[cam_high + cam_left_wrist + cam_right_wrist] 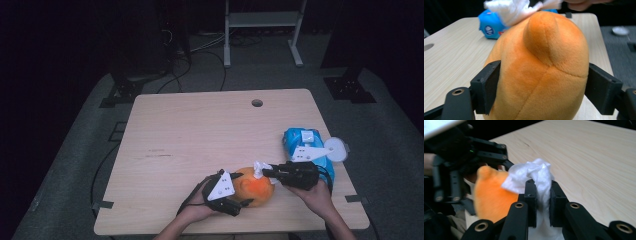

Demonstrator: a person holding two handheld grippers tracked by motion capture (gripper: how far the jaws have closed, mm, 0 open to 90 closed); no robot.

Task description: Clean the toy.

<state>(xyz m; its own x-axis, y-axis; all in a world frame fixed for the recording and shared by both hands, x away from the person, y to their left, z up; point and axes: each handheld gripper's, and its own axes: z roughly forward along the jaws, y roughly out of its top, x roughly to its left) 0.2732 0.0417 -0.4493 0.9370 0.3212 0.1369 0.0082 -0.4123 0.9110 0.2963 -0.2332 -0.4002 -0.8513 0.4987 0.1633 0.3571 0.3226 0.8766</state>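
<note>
An orange plush toy lies near the table's front edge. My left gripper is shut on it, and in the left gripper view both black pads press into the sides of the plush toy. My right gripper comes in from the right, shut on a crumpled white tissue. The tissue rests against the top of the plush. In the right gripper view the tissue is pinched between the jaws of the right gripper, beside the plush toy.
A blue pack of wipes lies at the table's right side behind my right hand, with a white round lid beside it. The wooden table has a cable hole near its far edge. Dark stands and cables surround it.
</note>
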